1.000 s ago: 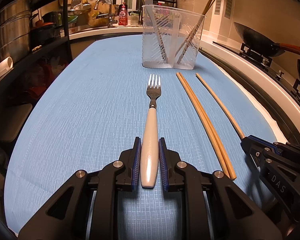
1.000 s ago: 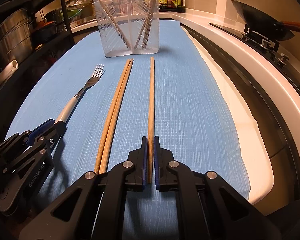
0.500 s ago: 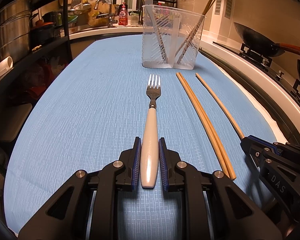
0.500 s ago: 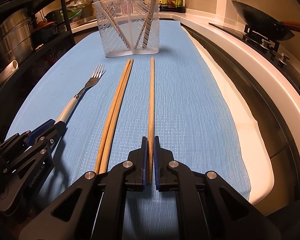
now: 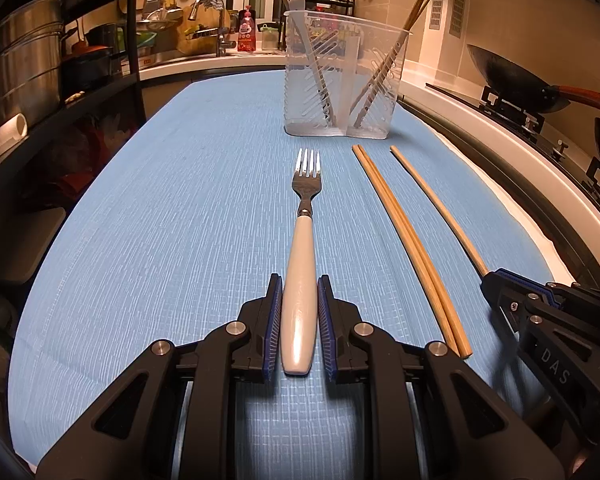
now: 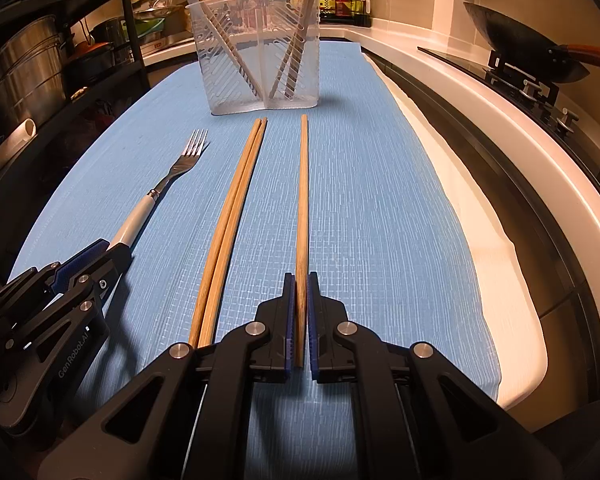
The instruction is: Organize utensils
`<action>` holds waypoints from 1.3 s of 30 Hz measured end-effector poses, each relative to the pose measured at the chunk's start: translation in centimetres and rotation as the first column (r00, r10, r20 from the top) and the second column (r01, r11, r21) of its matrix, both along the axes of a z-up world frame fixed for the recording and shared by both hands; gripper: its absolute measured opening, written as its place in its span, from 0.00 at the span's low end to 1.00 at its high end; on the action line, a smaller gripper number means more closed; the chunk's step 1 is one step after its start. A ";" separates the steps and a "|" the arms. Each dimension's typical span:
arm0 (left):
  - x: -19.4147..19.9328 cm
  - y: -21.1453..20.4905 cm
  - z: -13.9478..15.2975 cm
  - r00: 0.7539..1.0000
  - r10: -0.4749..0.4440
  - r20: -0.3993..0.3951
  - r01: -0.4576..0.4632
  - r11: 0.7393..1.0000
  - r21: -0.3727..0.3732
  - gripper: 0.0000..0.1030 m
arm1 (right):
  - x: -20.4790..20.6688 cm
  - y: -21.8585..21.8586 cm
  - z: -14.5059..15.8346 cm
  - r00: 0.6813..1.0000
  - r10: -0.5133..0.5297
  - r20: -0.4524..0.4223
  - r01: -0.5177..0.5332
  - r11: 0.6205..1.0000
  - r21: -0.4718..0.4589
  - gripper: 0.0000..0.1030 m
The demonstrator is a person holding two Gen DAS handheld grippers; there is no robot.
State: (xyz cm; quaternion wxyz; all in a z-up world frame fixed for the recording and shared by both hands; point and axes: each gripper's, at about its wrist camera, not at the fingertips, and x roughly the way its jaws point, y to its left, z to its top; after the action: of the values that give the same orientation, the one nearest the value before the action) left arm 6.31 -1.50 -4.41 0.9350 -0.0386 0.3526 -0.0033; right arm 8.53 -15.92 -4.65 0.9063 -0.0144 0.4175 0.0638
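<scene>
Two tools engaged, one utensil in each. Left tool (image 5: 299, 304) clamped on the white handle of the fork (image 5: 303, 240), pads pressed to both sides of the handle's near end. Fork flat on the blue mat (image 5: 180, 220) over the desk, long axis straight ahead of the tool, tines pointing away toward the clear holder (image 5: 342, 76). Right tool (image 6: 299, 312) narrowed onto the near end of the single chopstick (image 6: 302, 200); whether the pads fully bite cannot be told, though the gap looks taken up. Chopstick also flat on the mat, long axis straight ahead, far tip stopping just short of the holder. Just left of the right tool, the chopstick pair (image 6: 236, 208) lying side by side and touching, angled slightly rightward toward the holder, untouched.

Partly done, judging by the layout: holder upright ahead of both tools, already carrying a white-handled utensil in its left compartment and chopsticks in its right. Left to do: fork, single chopstick and pair, all on the mat and none lifted yet. Probably fork to the left compartment, chopsticks to the right.
</scene>
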 end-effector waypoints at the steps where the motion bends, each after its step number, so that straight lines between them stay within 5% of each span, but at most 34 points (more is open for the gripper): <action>1: 0.0 0.0 0.0 1.000 0.000 0.000 0.000 1.000 0.000 0.18 | 0.0 0.0 0.0 1.000 0.000 0.000 0.000 1.000 0.000 0.06; 39: -0.7 -0.5 0.0 1.000 0.007 0.019 -0.007 1.000 0.024 0.18 | 0.0 -0.2 0.0 1.000 0.002 0.002 -0.002 1.000 -0.002 0.05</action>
State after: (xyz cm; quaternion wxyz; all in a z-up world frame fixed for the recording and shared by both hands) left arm 5.60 -2.01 -4.38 0.9387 -0.0287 0.3435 0.0038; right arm 8.56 -16.11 -4.67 0.9066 -0.0157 0.4168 0.0642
